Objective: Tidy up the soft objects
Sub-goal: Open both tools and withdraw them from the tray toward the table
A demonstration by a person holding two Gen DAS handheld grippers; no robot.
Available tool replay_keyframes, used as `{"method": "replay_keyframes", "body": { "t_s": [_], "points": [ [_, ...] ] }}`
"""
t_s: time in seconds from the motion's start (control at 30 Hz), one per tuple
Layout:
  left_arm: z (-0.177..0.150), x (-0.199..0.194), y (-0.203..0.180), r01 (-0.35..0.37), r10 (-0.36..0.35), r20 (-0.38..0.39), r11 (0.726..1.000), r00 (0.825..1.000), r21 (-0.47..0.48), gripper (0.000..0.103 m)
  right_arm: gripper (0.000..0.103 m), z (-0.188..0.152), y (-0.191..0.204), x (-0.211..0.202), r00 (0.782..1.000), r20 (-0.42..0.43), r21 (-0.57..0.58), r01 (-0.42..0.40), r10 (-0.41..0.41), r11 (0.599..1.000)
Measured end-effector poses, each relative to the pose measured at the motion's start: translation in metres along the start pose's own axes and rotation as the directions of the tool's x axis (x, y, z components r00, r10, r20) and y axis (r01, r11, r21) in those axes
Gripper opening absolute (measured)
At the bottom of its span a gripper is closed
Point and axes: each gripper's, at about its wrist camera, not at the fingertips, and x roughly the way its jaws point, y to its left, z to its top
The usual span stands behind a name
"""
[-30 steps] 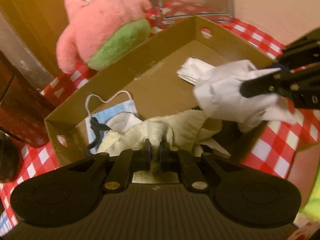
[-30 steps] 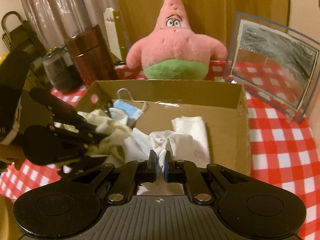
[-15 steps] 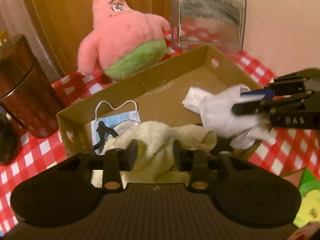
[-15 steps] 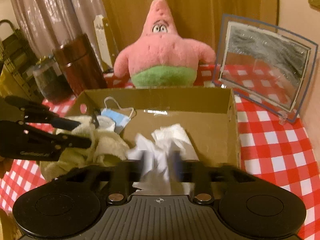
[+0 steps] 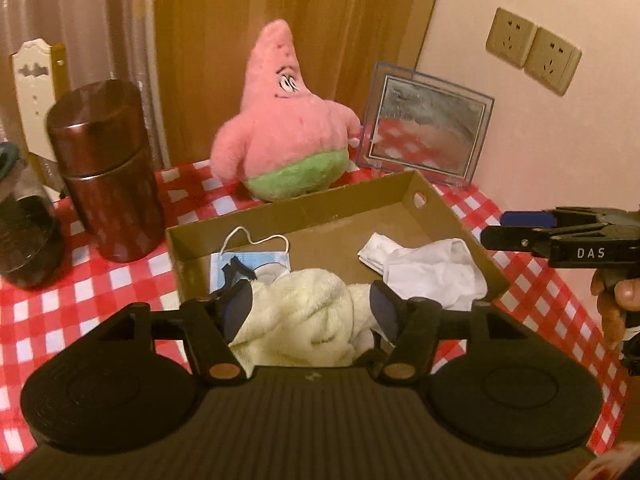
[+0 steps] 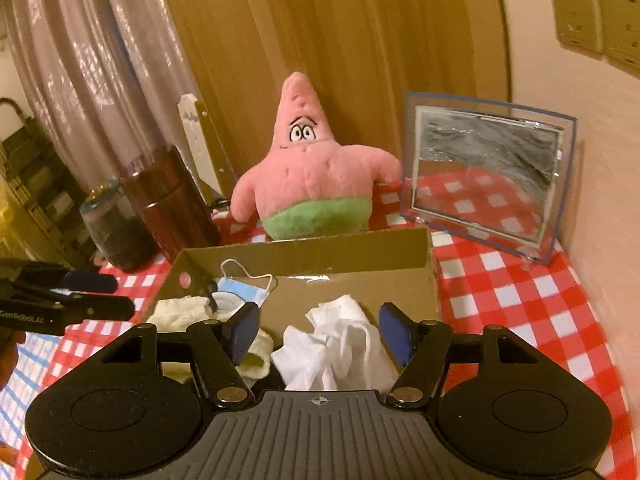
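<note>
Checked tablecloth (image 5: 120, 276), box (image 5: 344, 204) mid-table. Left gripper (image 5: 312, 304) wide over towel (image 5: 304, 312) at box's near edge; right gripper (image 6: 320, 332) wide over white cloth (image 6: 336, 348), near-right corner. Both look dropped. Next probably the plush (image 6: 312, 184) behind the far wall.

Cardboard box (image 5: 460, 220): matt brown board. Towel (image 5: 308, 316): cream terry cloth, rough loop pile. White cloth (image 6: 336, 348): thin, smooth, crumpled. Face mask (image 5: 256, 260): non-woven fabric. Plush star (image 6: 316, 184): fuzzy pile. Canister (image 5: 104, 168): glossy dark finish. Frame (image 6: 484, 172): clear glossy plastic. Tablecloth (image 6: 520, 300): checked, slight sheen.
</note>
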Motion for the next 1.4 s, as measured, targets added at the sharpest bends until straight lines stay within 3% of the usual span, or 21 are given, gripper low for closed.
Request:
{"method": "replay_keyframes", "body": {
  "t_s": [0.47,0.63,0.83,1.17,1.4],
  "points": [
    [-0.061,-0.100,-0.038,-0.050,0.058,0.090,0.995,0.994,-0.091,0.072,0.067,-0.045,0.048,-0.091,0.999,-0.047,-0.052,0.004,-0.006,0.999],
    [-0.092,-0.138,-0.062,-0.099,0.114,0.109,0.986,0.988,-0.132,0.072,0.067,-0.073,0.061,-0.129,0.999,-0.048,-0.040,0.000,-0.002,0.999],
    [-0.127,-0.178,-0.091,-0.167,0.189,0.138,0.973,0.972,-0.158,0.080,0.067,-0.105,0.078,-0.176,1.000,-0.027,-0.044,0.012,-0.013,0.999],
    [-0.189,-0.217,-0.121,-0.213,0.249,0.144,0.950,0.958,-0.229,0.089,0.068,-0.155,0.100,-0.234,0.999,-0.008,-0.050,0.039,-0.040,0.998],
    [-0.231,-0.240,-0.144,-0.209,0.250,0.169,0.951,0.953,-0.228,0.090,0.068,-0.189,0.110,-0.262,0.998,-0.004,-0.081,0.067,-0.068,0.994]
  ]
}}
